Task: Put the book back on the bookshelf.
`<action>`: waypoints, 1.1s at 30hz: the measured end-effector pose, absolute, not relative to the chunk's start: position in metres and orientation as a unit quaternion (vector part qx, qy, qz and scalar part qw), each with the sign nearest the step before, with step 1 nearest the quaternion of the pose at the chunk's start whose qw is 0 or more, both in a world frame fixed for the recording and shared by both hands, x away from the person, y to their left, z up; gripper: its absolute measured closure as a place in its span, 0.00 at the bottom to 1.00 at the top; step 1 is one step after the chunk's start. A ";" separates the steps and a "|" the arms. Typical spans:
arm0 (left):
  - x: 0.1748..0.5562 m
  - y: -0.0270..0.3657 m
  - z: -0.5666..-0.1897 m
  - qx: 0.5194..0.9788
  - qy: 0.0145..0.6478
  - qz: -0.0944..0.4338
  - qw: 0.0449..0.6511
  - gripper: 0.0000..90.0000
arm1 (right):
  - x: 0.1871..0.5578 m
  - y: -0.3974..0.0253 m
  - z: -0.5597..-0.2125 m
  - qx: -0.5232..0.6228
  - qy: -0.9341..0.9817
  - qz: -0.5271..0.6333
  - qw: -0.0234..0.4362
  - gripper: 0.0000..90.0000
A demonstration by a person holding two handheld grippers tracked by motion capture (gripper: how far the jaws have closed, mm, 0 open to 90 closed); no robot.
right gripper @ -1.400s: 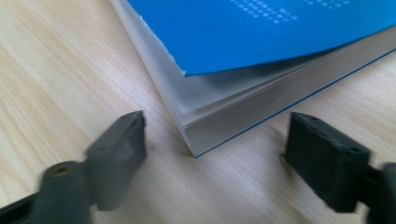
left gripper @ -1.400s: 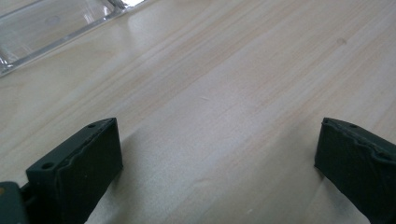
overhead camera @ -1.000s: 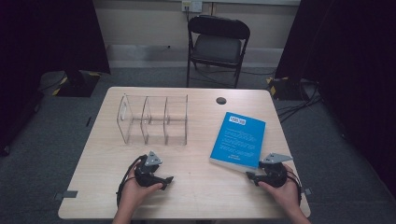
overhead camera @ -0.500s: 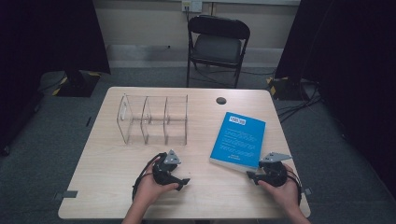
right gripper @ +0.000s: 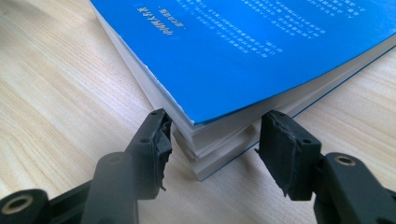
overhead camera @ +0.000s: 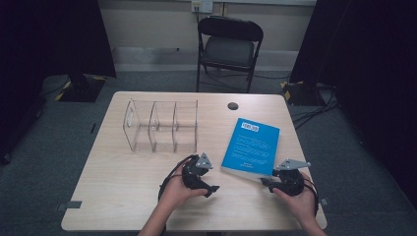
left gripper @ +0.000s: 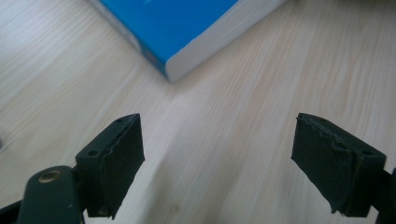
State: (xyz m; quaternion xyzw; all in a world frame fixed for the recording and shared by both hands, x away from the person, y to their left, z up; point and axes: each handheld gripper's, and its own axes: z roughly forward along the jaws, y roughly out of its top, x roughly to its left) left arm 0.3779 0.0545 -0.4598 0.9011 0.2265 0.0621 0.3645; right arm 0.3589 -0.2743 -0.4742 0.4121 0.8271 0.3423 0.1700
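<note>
Your left gripper (overhead camera: pixel 212 183) | jaws spread wide, low (hand wrapped around it) | right gripper (overhead camera: pixel 266 182) | jaws parted, low

clear divider rack (overhead camera: pixel 161 126) | black disc (overhead camera: pixel 232 105) | folding chair (overhead camera: pixel 229 45) | table (overhead camera: pixel 123 187)

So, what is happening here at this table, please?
A person holds a gripper in each hand. The right gripper has its open jaws on either side of the near corner of the blue book, which lies flat on the table. The left gripper, also open, points at another corner of the book without touching it. A clear divider rack stands untouched farther back.
</note>
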 end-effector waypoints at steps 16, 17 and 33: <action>0.402 0.004 -0.448 0.915 0.176 0.054 0.359 0.19 | 0.359 -0.275 -0.466 0.405 0.827 0.346 0.178 0.54; 0.406 -0.001 -0.445 0.918 0.168 0.059 0.354 0.19 | 0.360 -0.275 -0.465 0.401 0.828 0.348 0.179 0.54; 0.424 -0.045 -0.448 0.923 0.143 0.047 0.355 0.19 | 0.363 -0.279 -0.461 0.405 0.823 0.363 0.162 0.55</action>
